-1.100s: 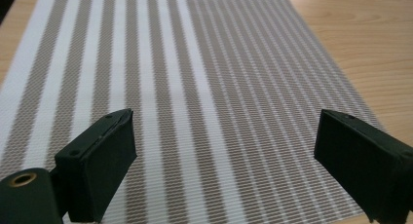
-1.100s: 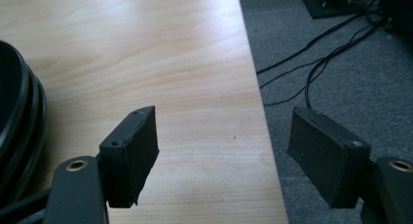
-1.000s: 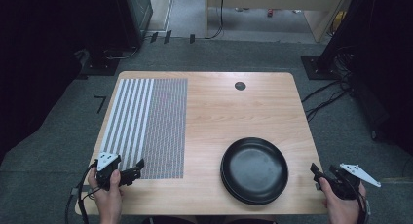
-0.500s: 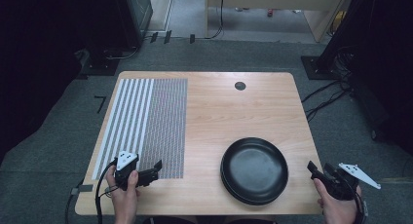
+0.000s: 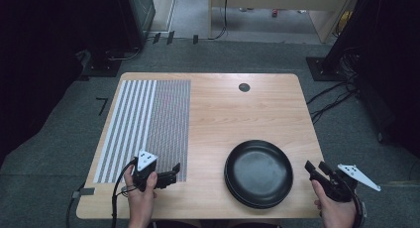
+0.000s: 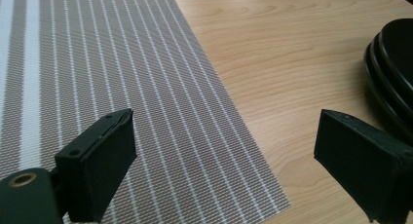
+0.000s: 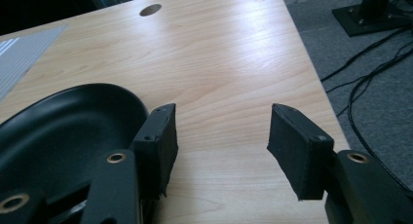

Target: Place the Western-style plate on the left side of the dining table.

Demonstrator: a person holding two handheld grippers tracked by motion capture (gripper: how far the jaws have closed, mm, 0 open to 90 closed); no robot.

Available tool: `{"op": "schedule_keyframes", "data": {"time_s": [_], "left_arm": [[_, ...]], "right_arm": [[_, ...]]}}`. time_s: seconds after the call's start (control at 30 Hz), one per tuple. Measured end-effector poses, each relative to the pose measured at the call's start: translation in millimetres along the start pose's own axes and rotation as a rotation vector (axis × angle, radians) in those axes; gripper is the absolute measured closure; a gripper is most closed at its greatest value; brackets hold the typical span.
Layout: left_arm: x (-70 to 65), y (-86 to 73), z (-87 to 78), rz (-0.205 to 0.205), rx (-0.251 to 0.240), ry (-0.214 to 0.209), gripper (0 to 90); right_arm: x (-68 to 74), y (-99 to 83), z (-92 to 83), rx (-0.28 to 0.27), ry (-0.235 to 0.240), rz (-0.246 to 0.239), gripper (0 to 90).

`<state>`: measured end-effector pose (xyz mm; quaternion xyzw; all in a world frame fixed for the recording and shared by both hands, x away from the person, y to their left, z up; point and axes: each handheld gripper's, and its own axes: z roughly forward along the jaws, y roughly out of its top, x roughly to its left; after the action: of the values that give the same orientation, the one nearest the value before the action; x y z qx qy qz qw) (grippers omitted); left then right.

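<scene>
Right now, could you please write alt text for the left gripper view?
The left gripper, open and empty, hovers over the near corner of a striped grey placemat on a wooden table. Stacked black plates sit at the right edge.

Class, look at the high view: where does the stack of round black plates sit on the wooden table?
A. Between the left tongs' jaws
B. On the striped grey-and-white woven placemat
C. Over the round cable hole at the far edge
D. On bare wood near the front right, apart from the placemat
D: the stack of round black plates rests on the bare wooden table, well right of the striped woven placemat.
</scene>
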<state>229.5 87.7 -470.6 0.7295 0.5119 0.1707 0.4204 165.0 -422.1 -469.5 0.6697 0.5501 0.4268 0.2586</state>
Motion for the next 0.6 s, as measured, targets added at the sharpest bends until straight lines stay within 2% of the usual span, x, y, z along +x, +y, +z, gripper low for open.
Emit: {"op": "schedule_keyframes", "data": {"time_s": [0.17,0.23,0.27,0.3,0.33,0.4,0.53,0.57,0.6], "left_arm": [[-14.1,3.9,10.8,0.016,0.016,-0.025,8.0],[-23.6,6.2,16.2,0.028,0.014,-0.036,8.0],[-23.6,6.2,16.2,0.028,0.014,-0.036,8.0],[-31.3,8.4,19.9,0.047,0.014,-0.040,8.0],[-31.3,8.4,19.9,0.047,0.014,-0.040,7.9],[-41.9,12.5,25.6,0.061,0.010,-0.062,7.9],[-55.8,15.6,32.5,0.080,0.010,-0.081,8.0],[-55.8,15.6,32.5,0.080,0.010,-0.081,8.0],[-62.0,16.4,35.5,0.083,0.009,-0.098,8.0]], "right_arm": [[1.7,4.8,-2.4,0.001,0.024,0.007,48.3],[0.1,7.1,-6.6,0.001,0.020,0.008,50.1],[0.1,7.1,-6.6,0.001,0.020,0.008,50.1],[-1.8,7.4,-8.2,0.002,0.014,0.021,52.2],[-1.8,7.4,-8.2,0.002,0.014,0.021,52.2],[-2.6,7.0,-7.9,0.008,0.011,0.018,53.5],[1.7,6.3,-5.6,0.016,0.024,0.015,54.4],[3.3,6.0,-4.7,0.017,0.028,0.010,54.5],[4.9,5.9,-3.6,0.022,0.035,0.005,54.4]]}}
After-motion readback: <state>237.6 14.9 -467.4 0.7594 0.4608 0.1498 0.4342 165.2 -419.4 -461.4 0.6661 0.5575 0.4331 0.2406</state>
